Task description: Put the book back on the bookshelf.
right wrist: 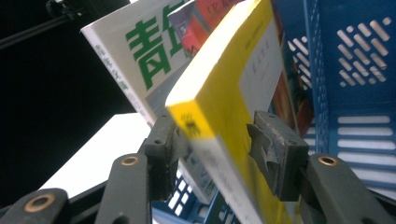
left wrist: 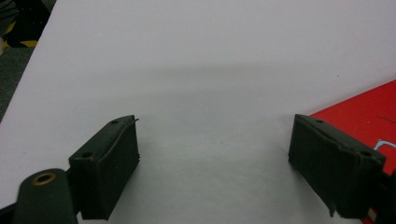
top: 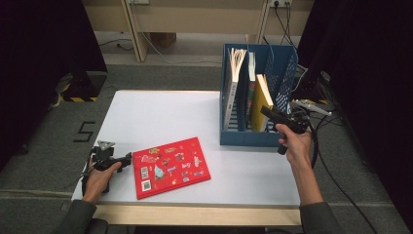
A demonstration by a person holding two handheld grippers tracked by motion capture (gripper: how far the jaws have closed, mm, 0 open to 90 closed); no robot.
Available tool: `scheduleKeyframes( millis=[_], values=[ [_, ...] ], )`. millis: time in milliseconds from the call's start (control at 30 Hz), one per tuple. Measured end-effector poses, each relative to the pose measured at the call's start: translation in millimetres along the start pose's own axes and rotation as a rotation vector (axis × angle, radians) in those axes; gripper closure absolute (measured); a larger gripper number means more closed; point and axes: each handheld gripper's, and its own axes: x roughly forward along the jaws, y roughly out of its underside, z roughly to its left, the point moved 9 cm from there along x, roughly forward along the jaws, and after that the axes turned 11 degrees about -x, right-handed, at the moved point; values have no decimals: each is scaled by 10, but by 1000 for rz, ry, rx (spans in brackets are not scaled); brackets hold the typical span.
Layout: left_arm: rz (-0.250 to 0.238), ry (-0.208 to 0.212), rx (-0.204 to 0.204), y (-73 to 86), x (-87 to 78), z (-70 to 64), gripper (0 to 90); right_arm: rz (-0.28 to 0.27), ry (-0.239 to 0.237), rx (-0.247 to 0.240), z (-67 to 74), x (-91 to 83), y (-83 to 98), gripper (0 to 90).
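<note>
A yellow book leans upright in the right compartment of a blue file rack. My right gripper reaches its near corner from the right. In the right gripper view the yellow book stands between the jaws of that gripper; the jaws straddle it loosely and the right pad stands a little off the cover. A red book with stickers lies flat at the table's front. My left gripper rests just left of it, open and empty, with the red book's corner beside one jaw.
A white book with green characters and other books stand in the rack's left compartments. The white table is bare between the red book and the rack. Cables trail off the table's right edge.
</note>
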Motion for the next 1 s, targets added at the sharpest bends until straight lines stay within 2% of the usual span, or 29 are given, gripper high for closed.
scheduleKeyframes(
  millis=[100, 167, 267, 367, 400, 467, 567, 700, 767, 800, 867, 933, 1000],
  values=[
    [0, 0, 0, 0, 0, 0, 149, 2, 16, -25, -11, -42, 24, 520],
    [-1, 2, -3, -1, 1, -1, 149, 6, 12, -11, 0, -67, 29, 513],
    [0, 2, -3, -1, 1, -1, 149, 19, 39, -58, -22, -98, 39, 488],
    [0, 2, -3, -1, 1, -1, 149, 26, 22, -82, 15, -127, 59, 467],
    [1, 2, -2, 0, 0, 0, 149, 29, 32, -114, 10, -137, 65, 454],
    [1, 2, -2, 0, -1, 0, 149, 30, 30, -142, 34, -162, 82, 442],
    [1, 3, -4, 0, 0, -2, 149, 40, 24, -155, 59, -181, 142, 435],
    [1, 4, -4, 0, 0, -2, 149, 44, 35, -166, 19, -185, 245, 453],
    [2, 4, -4, 0, -1, -1, 149, 57, 67, -173, -24, -185, 292, 466],
    [4, 4, -3, 1, -2, 1, 149, 66, 65, -189, -39, -183, 318, 540],
    [2, 3, -4, 0, -1, -1, 149, 43, 97, -226, -69, -193, 312, 633],
    [1, 5, -4, 0, 0, -2, 148, 53, 102, -252, -78, -183, 325, 699],
    [2, 3, -4, 0, -1, -2, 149, 54, 108, -251, -91, -176, 326, 717]
  ],
)
